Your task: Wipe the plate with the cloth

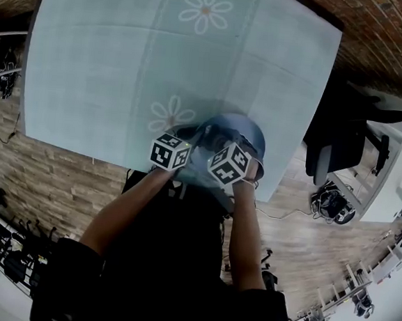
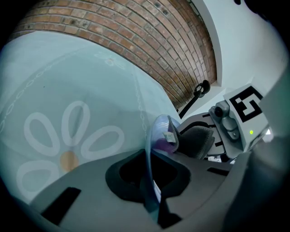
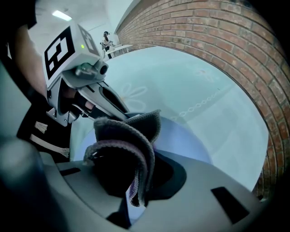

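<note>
The plate (image 2: 159, 129), on edge at the surface's (image 1: 112, 58) near side, is clamped by its rim in the left gripper (image 2: 152, 190). The cloth (image 3: 129, 136) is pinched in the right gripper (image 3: 129, 195) and lies against the plate. The plate is judged stiff, light and slippery, so the rim is best gripped firmly. The cloth is soft and bunches.

Smooth, glossy, translucent blue plastic is showing on the plate (image 3: 195, 145); the cloth (image 3: 129, 133) is reading as coarse, matt grey knit. The table covering (image 1: 105, 57) is looking smooth; the wall (image 3: 235, 41) is showing rough brick.
</note>
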Demonstrator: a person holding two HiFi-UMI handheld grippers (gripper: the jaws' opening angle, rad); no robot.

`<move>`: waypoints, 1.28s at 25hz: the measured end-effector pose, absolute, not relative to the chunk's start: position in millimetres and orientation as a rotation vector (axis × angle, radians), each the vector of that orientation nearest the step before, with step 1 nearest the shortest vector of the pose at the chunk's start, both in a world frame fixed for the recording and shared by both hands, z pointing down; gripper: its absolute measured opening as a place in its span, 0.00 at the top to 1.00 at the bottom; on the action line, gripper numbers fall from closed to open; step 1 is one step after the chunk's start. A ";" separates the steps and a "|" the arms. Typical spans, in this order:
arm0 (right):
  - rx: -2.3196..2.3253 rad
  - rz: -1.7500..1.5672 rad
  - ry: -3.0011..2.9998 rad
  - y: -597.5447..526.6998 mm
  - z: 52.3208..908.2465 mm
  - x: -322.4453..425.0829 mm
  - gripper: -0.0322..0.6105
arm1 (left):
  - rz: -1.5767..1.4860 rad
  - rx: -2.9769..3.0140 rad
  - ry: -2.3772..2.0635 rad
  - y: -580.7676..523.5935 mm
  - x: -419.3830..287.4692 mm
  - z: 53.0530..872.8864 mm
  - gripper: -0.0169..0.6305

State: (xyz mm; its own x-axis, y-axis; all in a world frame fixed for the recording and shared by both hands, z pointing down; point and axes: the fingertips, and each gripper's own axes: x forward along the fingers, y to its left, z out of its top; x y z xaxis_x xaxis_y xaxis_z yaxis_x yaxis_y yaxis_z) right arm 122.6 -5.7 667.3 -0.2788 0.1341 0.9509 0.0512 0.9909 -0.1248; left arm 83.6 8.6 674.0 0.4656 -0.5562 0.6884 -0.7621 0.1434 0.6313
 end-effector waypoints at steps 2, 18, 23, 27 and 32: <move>-0.107 0.081 -1.861 -15.0 667.1 122.6 0.85 | 0.213 1.526 -1.198 8.2 83.4 674.0 0.91; 0.261 0.105 -1.867 -94.2 662.6 173.1 0.86 | 0.176 1.497 -1.181 11.4 87.0 674.3 0.91; 0.281 0.074 -1.856 -88.3 664.2 173.8 0.86 | 0.168 1.491 -1.193 11.9 86.9 675.5 0.91; 0.258 0.042 -1.851 -73.1 663.2 175.4 0.86 | 0.163 1.485 -1.198 12.4 87.7 674.8 0.91; 0.237 0.059 -1.869 -45.9 663.3 172.8 0.86 | 0.146 1.474 -1.198 11.9 86.8 675.4 0.91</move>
